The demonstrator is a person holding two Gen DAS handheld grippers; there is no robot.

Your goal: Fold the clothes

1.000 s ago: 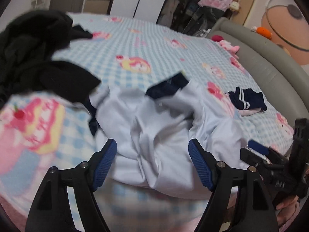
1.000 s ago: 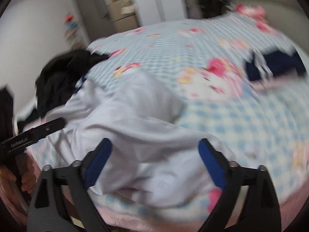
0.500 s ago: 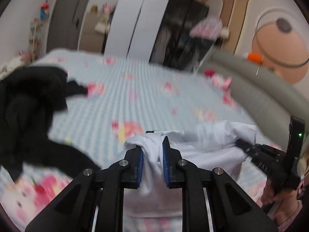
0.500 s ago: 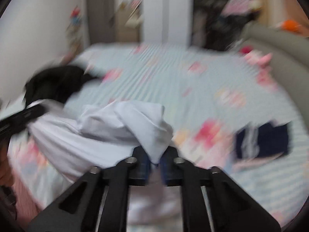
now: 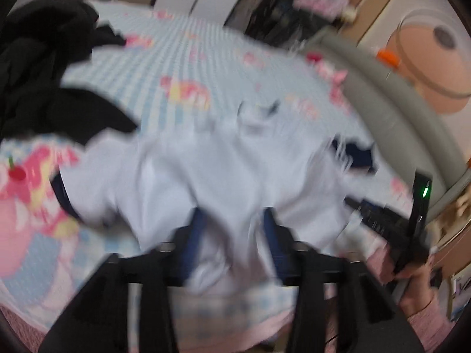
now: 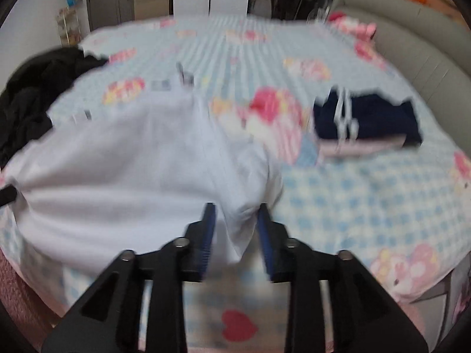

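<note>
A white garment (image 5: 206, 170) (image 6: 132, 161) with dark navy trim lies spread and rumpled across the near part of the bed. My left gripper (image 5: 231, 235) has its blue pads partly apart, and a bunched fold of the white cloth sits between them. My right gripper (image 6: 235, 223) holds its pads a little apart around the garment's right corner. Both views are motion-blurred, so contact with the pads is hard to judge. In the left wrist view a hand (image 5: 418, 276) holds the right gripper's black body at the far right.
A heap of black clothes (image 5: 44, 73) (image 6: 32, 97) lies at the bed's left. A folded navy garment with white stripes (image 6: 368, 117) (image 5: 356, 156) rests on the right. The blue checked sheet (image 6: 368, 206) covers the bed, with a grey padded headboard (image 6: 412, 44) along its right side.
Both grippers closed on the white garment and lifted it, then brought it down spread over the bed. Their pads now stand wider apart than half a second ago.
</note>
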